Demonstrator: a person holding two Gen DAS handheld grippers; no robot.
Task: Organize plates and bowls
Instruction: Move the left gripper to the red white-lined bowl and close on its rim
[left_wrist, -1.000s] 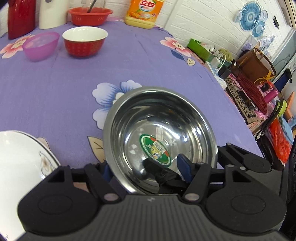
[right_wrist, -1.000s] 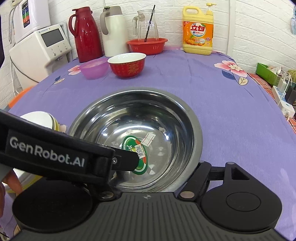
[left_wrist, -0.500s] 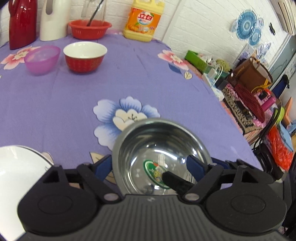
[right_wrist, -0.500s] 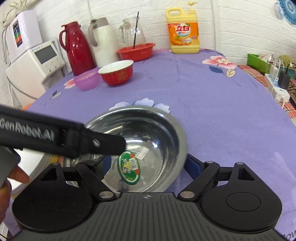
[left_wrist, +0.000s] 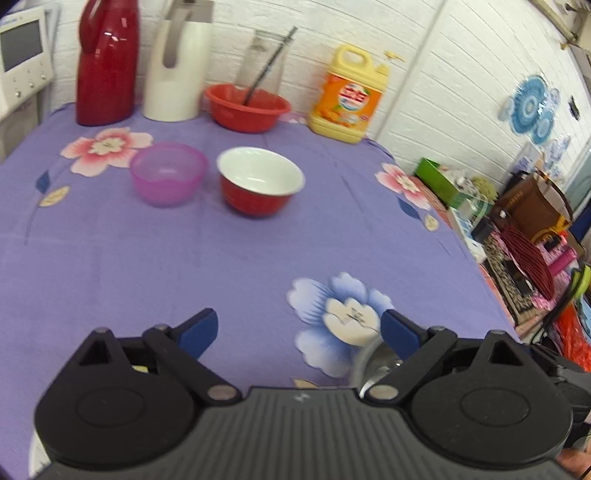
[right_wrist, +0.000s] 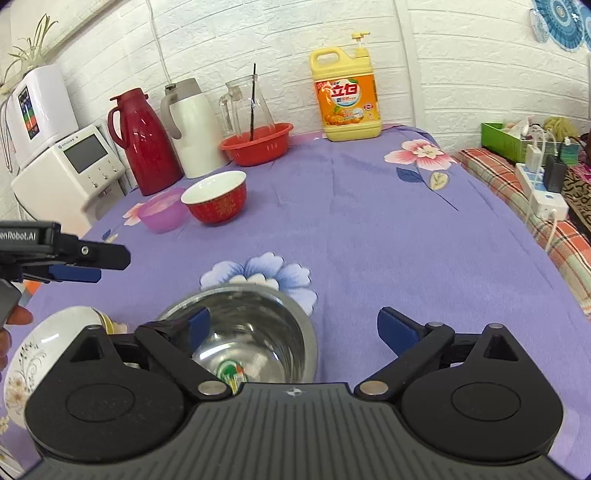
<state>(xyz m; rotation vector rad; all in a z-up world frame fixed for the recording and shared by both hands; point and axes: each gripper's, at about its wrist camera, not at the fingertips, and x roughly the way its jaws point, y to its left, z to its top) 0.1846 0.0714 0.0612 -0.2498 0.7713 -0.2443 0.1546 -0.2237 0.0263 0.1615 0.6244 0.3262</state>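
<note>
Already the purple floral tablecloth (right_wrist: 369, 240) is offering the largest hazard: it is lying loose over the table, so any bowl dragged across it rather than lifted is likely to be bunching the cloth and tipping the crockery standing on it.

Next in size, the steel bowl (right_wrist: 255, 332) is sitting at the near edge, just ahead of the right gripper (right_wrist: 291, 328). That gripper's jaws are standing spread with nothing pinched; its left finger is reaching over the bowl's near rim and the right finger is hanging outside it. A careless closing from here could be catching the thin rim off-centre, and the slick metal could be skating away toward the near edge.

Beside it on the near left, the white flowered plate (right_wrist: 33, 354) is lying very close to the steel bowl, possibly touching; a nudge to either could be knocking one against the other.

Farther back and to the left, the red bowl (left_wrist: 260, 181) and the pink bowl (left_wrist: 168, 173) are standing just beside each other, well apart from both grippers. Reaching for one with wide jaws could be clipping its neighbour.

Smallest, the left gripper (left_wrist: 299, 332) is hovering above bare cloth, its jaws opening, with nothing between them. The left-wrist view is blurring, so a hurried reach toward the far bowls may be misjudging the rim.
</note>
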